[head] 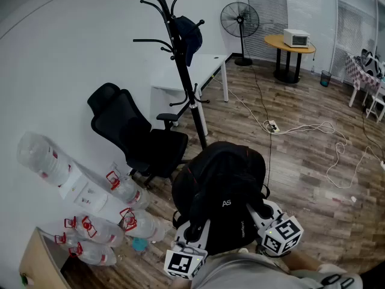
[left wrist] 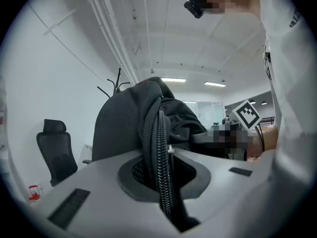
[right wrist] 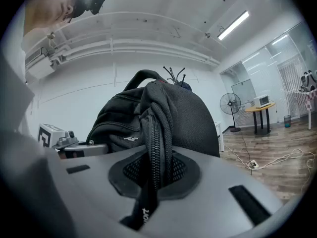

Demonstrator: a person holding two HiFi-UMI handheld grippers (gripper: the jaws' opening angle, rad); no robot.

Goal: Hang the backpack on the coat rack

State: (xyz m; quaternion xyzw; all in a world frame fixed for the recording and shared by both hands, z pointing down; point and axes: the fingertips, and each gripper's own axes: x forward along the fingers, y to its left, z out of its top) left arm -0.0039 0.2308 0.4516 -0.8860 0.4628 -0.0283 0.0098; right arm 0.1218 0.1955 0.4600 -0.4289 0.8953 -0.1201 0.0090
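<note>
Guessing lift it high: left gripper (left wrist: 161, 170) and right gripper (right wrist: 153, 170) fingers are clamped on the black fabric backpack (head: 222, 185) straps, black metal coat rack (head: 183, 71) ahead.

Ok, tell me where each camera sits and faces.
Head view: on the person's head, looking steeply down at the backpack, coat rack beyond; the person's shirt at the bottom edge.
Left gripper view: on the left hand-held gripper, looking along jaws shut on the backpack; the shirt at right.
Right gripper view: on the right hand-held gripper, same grip; the shirt at left.
Shared: both gripper views show the backpack with coat rack hooks behind it.
</note>
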